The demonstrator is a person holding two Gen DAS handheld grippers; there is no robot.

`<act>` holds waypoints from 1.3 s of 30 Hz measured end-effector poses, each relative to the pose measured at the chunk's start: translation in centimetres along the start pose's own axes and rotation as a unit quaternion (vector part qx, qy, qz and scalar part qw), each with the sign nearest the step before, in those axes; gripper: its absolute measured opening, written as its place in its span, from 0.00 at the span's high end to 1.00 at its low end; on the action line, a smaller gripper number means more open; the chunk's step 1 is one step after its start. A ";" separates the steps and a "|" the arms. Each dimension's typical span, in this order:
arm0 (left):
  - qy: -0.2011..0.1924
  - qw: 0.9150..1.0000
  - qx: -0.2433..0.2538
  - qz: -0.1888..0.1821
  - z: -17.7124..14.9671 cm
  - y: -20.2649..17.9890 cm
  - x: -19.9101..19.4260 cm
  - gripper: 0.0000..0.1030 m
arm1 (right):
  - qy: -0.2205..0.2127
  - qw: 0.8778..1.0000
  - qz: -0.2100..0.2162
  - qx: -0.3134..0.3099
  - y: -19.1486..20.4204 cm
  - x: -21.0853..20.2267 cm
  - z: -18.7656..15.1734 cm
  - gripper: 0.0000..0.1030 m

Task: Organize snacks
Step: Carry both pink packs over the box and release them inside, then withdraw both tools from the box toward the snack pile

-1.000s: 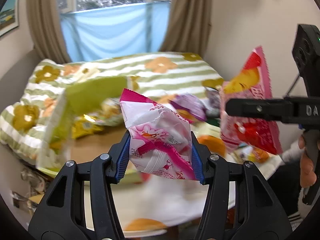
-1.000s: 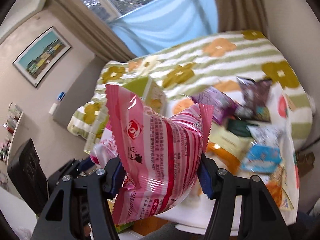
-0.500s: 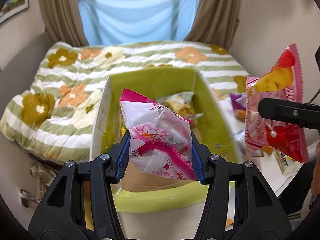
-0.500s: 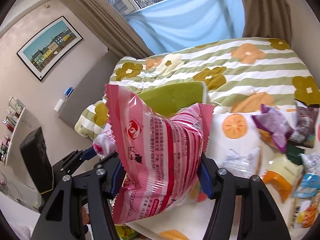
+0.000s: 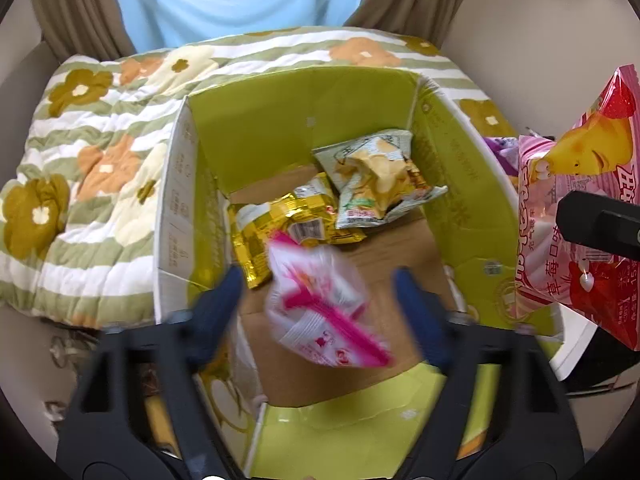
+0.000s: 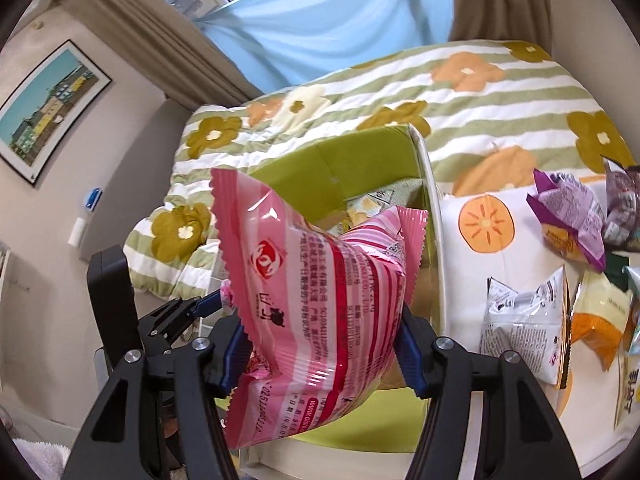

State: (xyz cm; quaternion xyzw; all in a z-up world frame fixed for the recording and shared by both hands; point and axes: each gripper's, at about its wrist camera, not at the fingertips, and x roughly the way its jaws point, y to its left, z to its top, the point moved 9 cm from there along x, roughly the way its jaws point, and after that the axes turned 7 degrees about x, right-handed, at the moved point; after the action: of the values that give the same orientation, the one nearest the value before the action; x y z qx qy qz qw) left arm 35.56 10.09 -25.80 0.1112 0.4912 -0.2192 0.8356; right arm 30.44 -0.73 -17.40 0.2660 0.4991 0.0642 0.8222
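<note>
— What's the left gripper (image 5: 320,300) doing?

— Its jaws have just sprung apart. The small pink-and-white packet (image 5: 324,312) sits loose between them, touching neither pad, blurred, over the open green box (image 5: 304,92).

— And the right gripper (image 6: 324,344)?

— Clamped on the big pink striped bag (image 6: 316,300), held just beside the box, at its near right corner.

— So how far along are they?

— Partway, I'd say. A yellow packet (image 5: 276,220) and a pale crumpled bag (image 5: 376,176) already lie on the box floor. The small packet looks to be joining them; the pink bag seems next. Out on the white cloth (image 6: 452,264) a purple bag (image 6: 568,212), a silvery white one (image 6: 524,316) and several more are not yet boxed.
</note>
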 end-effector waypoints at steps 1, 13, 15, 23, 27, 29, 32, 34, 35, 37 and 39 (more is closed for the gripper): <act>-0.005 1.000 0.000 0.001 0.1 0.0 -0.2 0.04 | 0.002 1.000 -0.003 0.002 0.0 0.2 0.0 0.44; -0.033 0.999 -0.020 0.017 -1.5 1.9 -3.9 0.04 | 0.040 0.998 -0.027 -0.045 0.4 4.4 0.1 0.44; -0.034 0.999 -0.027 0.025 -1.5 2.3 -4.1 0.04 | 0.054 0.996 -0.033 -0.055 0.4 5.5 0.0 0.44; -0.025 0.997 -0.057 0.053 -2.8 4.0 -4.5 0.04 | 0.070 0.993 -0.058 -0.071 0.2 8.4 -0.1 0.18; -0.026 0.996 -0.062 0.058 -3.4 4.0 -4.9 0.04 | 0.059 0.995 -0.042 -0.067 0.2 7.9 -0.2 0.00; -0.027 0.996 -0.063 0.057 -3.7 3.9 -5.2 0.04 | 0.054 0.995 -0.040 -0.071 0.2 7.3 -0.5 0.00; -0.033 0.996 -0.063 0.054 -3.9 3.5 -5.8 0.04 | 0.050 0.995 -0.036 -0.074 0.4 6.6 -0.9 0.00; -0.039 0.996 -0.061 0.056 -3.8 3.0 -6.6 0.04 | 0.043 0.996 -0.034 -0.077 0.8 5.9 -1.1 0.00; -0.042 0.996 -0.059 0.058 -3.7 2.8 -6.9 0.04 | 0.041 0.996 -0.031 -0.079 1.0 5.5 -1.3 0.00; -0.050 0.996 -0.055 0.058 -3.6 2.4 -7.7 0.04 | 0.034 0.996 -0.026 -0.082 1.5 4.6 -1.6 0.00; -0.061 0.995 -0.049 0.061 -3.5 2.0 -8.7 0.04 | 0.027 0.996 -0.023 -0.087 2.1 3.8 -1.8 0.00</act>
State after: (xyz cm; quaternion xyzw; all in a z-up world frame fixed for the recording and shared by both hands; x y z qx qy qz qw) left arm 30.21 15.50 -20.03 0.0862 0.4420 -0.1503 0.8801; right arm 31.14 3.13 -20.03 0.1802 0.5198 0.0950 0.8296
